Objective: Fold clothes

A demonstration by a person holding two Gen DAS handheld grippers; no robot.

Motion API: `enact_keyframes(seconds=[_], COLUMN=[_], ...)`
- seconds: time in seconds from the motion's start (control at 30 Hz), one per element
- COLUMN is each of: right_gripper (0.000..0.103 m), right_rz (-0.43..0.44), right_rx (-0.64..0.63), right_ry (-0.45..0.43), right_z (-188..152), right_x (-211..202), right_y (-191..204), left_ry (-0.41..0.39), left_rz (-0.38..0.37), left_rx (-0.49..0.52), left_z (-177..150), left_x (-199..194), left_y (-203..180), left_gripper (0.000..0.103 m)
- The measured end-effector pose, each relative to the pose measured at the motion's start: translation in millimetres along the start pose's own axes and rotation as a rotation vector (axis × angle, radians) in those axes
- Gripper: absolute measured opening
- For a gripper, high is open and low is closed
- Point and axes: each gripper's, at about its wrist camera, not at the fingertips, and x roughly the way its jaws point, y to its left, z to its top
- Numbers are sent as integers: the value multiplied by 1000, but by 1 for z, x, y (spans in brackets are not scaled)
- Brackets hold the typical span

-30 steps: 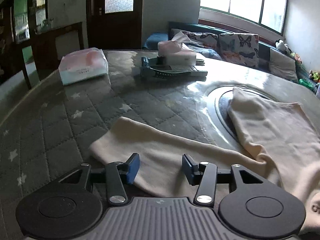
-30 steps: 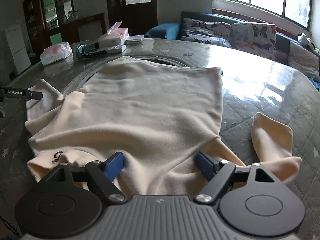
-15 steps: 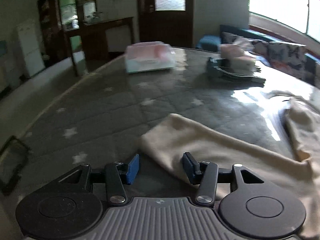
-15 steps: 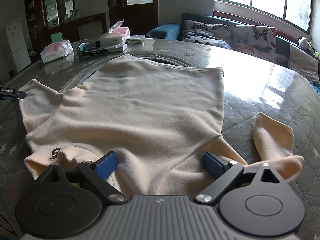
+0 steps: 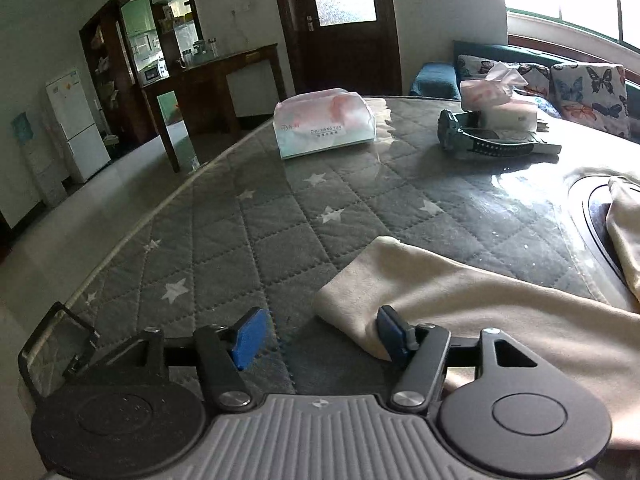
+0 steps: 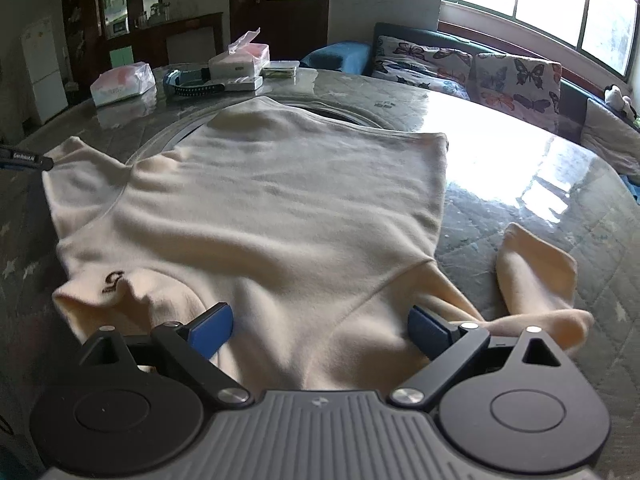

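A cream sweater [image 6: 280,208] lies face down and spread flat on the round grey quilted table [image 6: 520,184]. My right gripper [image 6: 319,332] hovers open over its shoulder area near the collar [image 6: 116,288], holding nothing. The right sleeve [image 6: 536,276] is bent back beside the body. The left sleeve [image 5: 480,300] stretches out flat, and its cuff [image 5: 352,292] lies between the fingers of my open left gripper [image 5: 320,334], against the right pad [image 5: 390,334]. The left gripper's tip [image 6: 24,157] shows at that cuff in the right wrist view.
A tissue pack [image 5: 324,126], a tissue box [image 5: 500,100] and a black strap-like device [image 5: 488,140] sit at the far side of the table. The table edge [image 5: 132,236] curves along the left. A sofa with butterfly cushions [image 6: 500,72] stands behind.
My left gripper swung left to the sleeve's cuff and opened a little wider. The left sleeve now lies stretched out flatter. The right gripper opened slightly wider over the shoulder.
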Motion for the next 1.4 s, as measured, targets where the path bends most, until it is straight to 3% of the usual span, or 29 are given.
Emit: enact_keyframes(seconds=[0.17, 0.27, 0.57, 0.7, 0.83, 0.97, 1.2, 1.27, 1.4], right_gripper=[96, 96, 95, 91, 85, 79, 46, 42, 22], right_rz=[7, 18, 82, 102, 126, 153, 177, 170, 191], right_rx=[-16, -23, -107, -119, -112, -129, -246, -255, -240], right_ry=[-34, -60, -15, 1, 10, -7, -14, -17, -18], right_z=[9, 17, 20, 13, 7, 6, 1, 1, 3], right_x=[-7, -9, 8, 4, -3, -17, -19, -18, -20], right_y=[5, 10, 44, 49, 50, 51, 73, 75, 73], left_ry=[11, -10, -98, -107, -76, -30, -25, -22, -17], left_rz=[-31, -87, -448, -574, -596, -566, -561, -561, -560], left_rx=[-23, -8, 209, 305, 352, 319, 336, 334, 333], left_z=[5, 8, 11, 2, -6, -7, -9, -8, -9], left_x=[-7, -22, -90, -98, -84, -64, -62, -61, -59], left_y=[-1, -14, -111, -157, -186, -186, -181, -181, -180], left_gripper=[70, 73, 75, 74, 73, 72, 73, 73, 73])
